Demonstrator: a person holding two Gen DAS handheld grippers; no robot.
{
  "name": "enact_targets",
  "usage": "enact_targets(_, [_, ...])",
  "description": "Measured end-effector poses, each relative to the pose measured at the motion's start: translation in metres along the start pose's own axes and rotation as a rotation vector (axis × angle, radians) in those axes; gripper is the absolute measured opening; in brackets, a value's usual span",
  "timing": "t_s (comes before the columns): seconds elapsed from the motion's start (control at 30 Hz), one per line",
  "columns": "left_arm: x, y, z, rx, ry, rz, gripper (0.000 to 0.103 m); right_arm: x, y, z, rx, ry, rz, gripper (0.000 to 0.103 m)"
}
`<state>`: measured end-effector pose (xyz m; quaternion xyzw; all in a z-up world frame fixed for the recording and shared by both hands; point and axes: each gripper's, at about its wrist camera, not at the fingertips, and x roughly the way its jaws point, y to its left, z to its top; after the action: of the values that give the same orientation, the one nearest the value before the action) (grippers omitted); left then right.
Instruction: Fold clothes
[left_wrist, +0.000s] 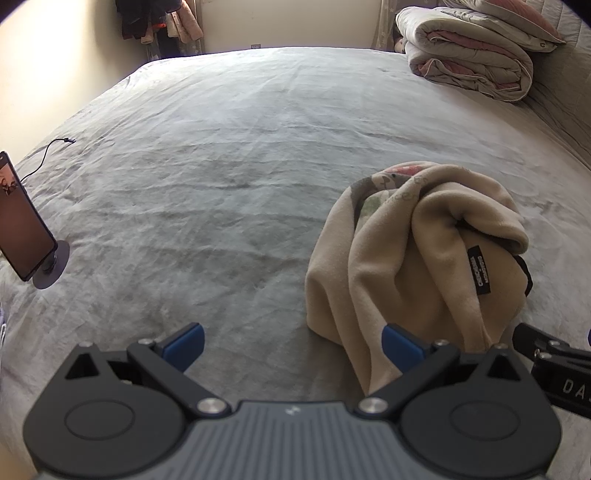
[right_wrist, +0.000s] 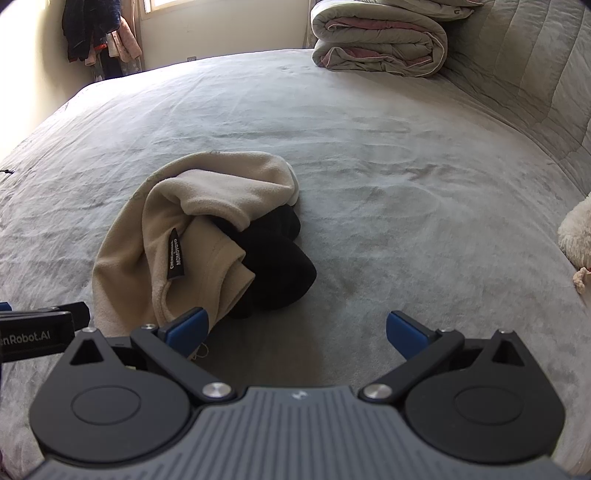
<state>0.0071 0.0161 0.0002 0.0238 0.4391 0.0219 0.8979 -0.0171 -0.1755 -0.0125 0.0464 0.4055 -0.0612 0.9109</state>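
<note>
The beige fleece garment (right_wrist: 177, 236) lies crumpled in a loose heap on the grey bedspread (right_wrist: 388, 166), toward the near side of the bed, with a black label (right_wrist: 174, 260) showing on one of its folds and a printed lining visible in the left wrist view along its upper edge. A black garment (right_wrist: 277, 269) is tucked partly under the beige one and sticks out on its right side in the right wrist view. The left gripper (left_wrist: 293, 349) is spread wide and holds nothing; its right blue pad (left_wrist: 400, 347) sits at the lower edge of the beige heap, though whether it touches the cloth I cannot tell, while its left pad is over bare bedspread. The right gripper (right_wrist: 297, 334) is likewise spread wide and empty, its left blue pad (right_wrist: 188, 328) at the near edge of the beige fleece and its right pad over bare bedspread. Each gripper's black body shows at the edge of the other's view, so the two are just beside one another. A folded quilt (right_wrist: 376, 40) rests at the far right corner of the bed. A phone on a round stand (left_wrist: 27, 229) stands on the bed at the far left, with a thin cable (left_wrist: 48, 155) lying behind it. Clothes (right_wrist: 99, 33) hang by the wall beyond the bed, and a white plush item (right_wrist: 578, 236) is at the right edge.
</note>
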Motion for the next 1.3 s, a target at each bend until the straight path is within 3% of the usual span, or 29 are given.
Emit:
enact_targets(0.57, [0.000,0.001,0.002,-0.002,0.005,-0.003,0.102,0.001,0.000,0.000,0.005,0.009,0.002,0.103])
enact_targets(0.8, [-0.007,0.004,0.026,0.017,-0.031,0.001,0.102,0.002,-0.002,0.021,0.094,0.060,0.074,0.103])
enact_targets(0.9, [-0.003,0.005,0.043,0.064,-0.036,-0.037,0.102,0.002,0.001,0.041,0.087,0.041,0.075,0.103])
enact_targets(1.07, [0.028,0.015,0.058,0.017,-0.054,-0.112,0.102,0.020,0.008,0.063,0.064,-0.006,0.125,0.103])
enact_targets(1.2, [0.059,0.021,0.054,0.030,-0.039,-0.136,0.102,0.045,0.010,0.056,0.069,0.004,0.187,0.103])
enact_targets(1.3, [0.071,0.027,0.055,0.033,-0.032,-0.209,0.102,0.063,0.014,0.046,0.060,0.035,0.229,0.103])
